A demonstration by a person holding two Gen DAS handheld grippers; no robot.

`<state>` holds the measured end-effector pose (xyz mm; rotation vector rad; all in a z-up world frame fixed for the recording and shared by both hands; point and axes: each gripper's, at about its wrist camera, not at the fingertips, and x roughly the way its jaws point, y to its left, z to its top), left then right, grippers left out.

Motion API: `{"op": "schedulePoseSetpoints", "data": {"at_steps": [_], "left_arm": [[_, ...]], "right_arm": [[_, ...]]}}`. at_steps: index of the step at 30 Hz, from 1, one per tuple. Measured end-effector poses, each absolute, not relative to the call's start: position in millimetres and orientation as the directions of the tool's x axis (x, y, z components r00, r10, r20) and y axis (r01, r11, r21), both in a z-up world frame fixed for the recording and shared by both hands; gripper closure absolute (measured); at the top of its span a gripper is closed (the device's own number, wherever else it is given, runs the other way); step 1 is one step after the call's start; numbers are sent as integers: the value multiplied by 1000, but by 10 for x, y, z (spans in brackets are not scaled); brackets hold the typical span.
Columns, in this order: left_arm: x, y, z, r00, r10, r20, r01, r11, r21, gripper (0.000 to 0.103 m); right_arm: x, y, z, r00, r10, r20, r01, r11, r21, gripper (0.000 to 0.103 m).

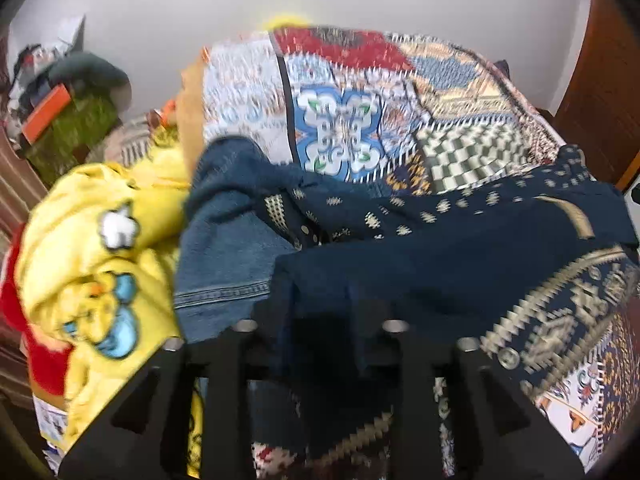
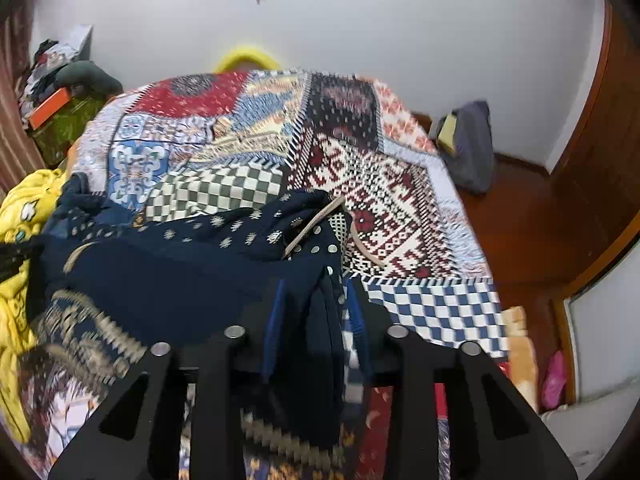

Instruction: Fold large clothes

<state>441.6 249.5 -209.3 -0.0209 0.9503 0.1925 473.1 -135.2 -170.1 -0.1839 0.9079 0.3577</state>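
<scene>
We hold the dark blue garment [image 1: 420, 264] with both tools, and it lies spread over the near part of the bed [image 2: 400, 200], hanging from our grippers toward the patchwork bedcover [image 1: 340, 128]. The left gripper [image 1: 320, 332] has its jaws clamped on a fold of the plain blue cloth. The right gripper [image 2: 316, 320] has its jaws closed on a bunched edge of the same garment, where the cloth gathers into narrow pleats between them.

We judge the garment to be thin, light and very soft. It drapes and wrinkles freely, so it will not keep any shape alone, and it may slide a little on the smooth bedcover. The gold embroidered border [image 1: 560, 312] looks stiffer and a bit heavier than the plain part, so this edge will probably pull downward. The best places to take hold are, in our opinion, the two corners of one hem or the two shoulders, well apart, so the cloth hangs flat between the tools. A bunched hold gives a crooked fold.

By count, we see one dark blue garment, one denim piece [image 1: 224, 248] partly under it, one yellow printed garment [image 1: 92, 264] to the left, and two grippers.
</scene>
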Motion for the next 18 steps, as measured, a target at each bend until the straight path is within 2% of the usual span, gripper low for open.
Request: {"op": "schedulePoseSetpoints", "data": {"at_steps": [1, 4, 6, 7, 12, 18], "left_arm": [[4325, 2466, -2004, 590, 152, -793, -173, 983, 61, 46], [4178, 2367, -1880, 618, 134, -775, -149, 988, 52, 45], [4151, 2267, -1891, 610, 124, -783, -130, 990, 55, 44], [4142, 2217, -1921, 605, 117, -787, -121, 991, 54, 42], [4173, 1937, -2269, 550, 99, -829, -74, 995, 70, 40], [4432, 1867, -2591, 552, 230, -801, -144, 973, 180, 38]], "right_arm": [[4669, -1359, -1662, 560, 238, -794, -389, 921, 2, 69], [4448, -1329, -1574, 535, 300, -790, -436, 899, 46, 64], [4315, -1260, -1565, 520, 329, -788, -464, 884, 63, 56], [4253, -1213, -1582, 512, 339, -789, -475, 877, 68, 55], [4099, -1012, -1820, 462, 367, -807, -517, 851, 91, 55], [4324, -818, -2198, 446, 309, -840, -495, 867, 56, 55]]}}
